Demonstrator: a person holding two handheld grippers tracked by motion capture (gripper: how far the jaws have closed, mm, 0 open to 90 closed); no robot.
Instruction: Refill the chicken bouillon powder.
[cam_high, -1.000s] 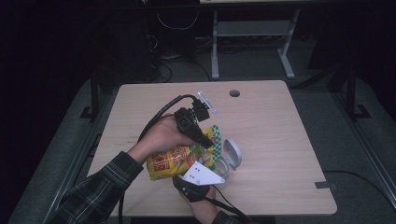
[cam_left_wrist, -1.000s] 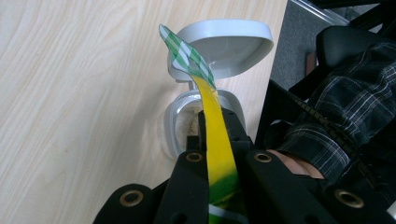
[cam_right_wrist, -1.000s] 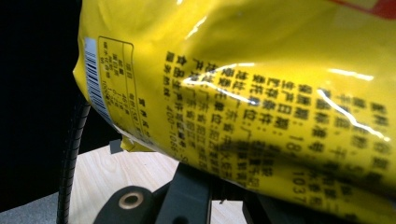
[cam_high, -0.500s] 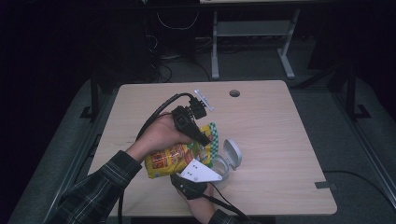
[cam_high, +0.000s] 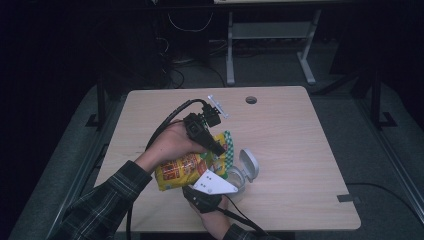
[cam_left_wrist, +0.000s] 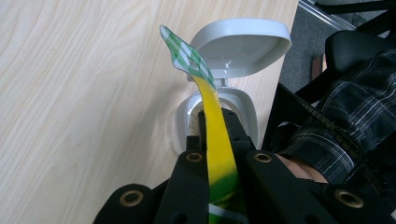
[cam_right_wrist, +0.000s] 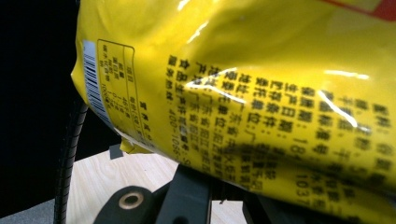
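Little has changed: both hands stay put. The left claw (cam_left_wrist: 219, 140) grips the yellow snack bag (cam_high: 187, 167) by its top, tilted over the open-lidded container (cam_left_wrist: 219, 105); the right claw (cam_high: 200, 192) clamps the bag's bottom, so pouring appears underway.

The snack bag (cam_high: 187, 167) is bright yellow with red and orange print on its front, black text and a white barcode patch on its back, and a green-and-white checked top edge. The container (cam_left_wrist: 219, 112) and its lid (cam_left_wrist: 243, 44) are pale grey. The table (cam_high: 300, 140) is light wood grain. The sleeve (cam_high: 100, 210) is dark plaid.
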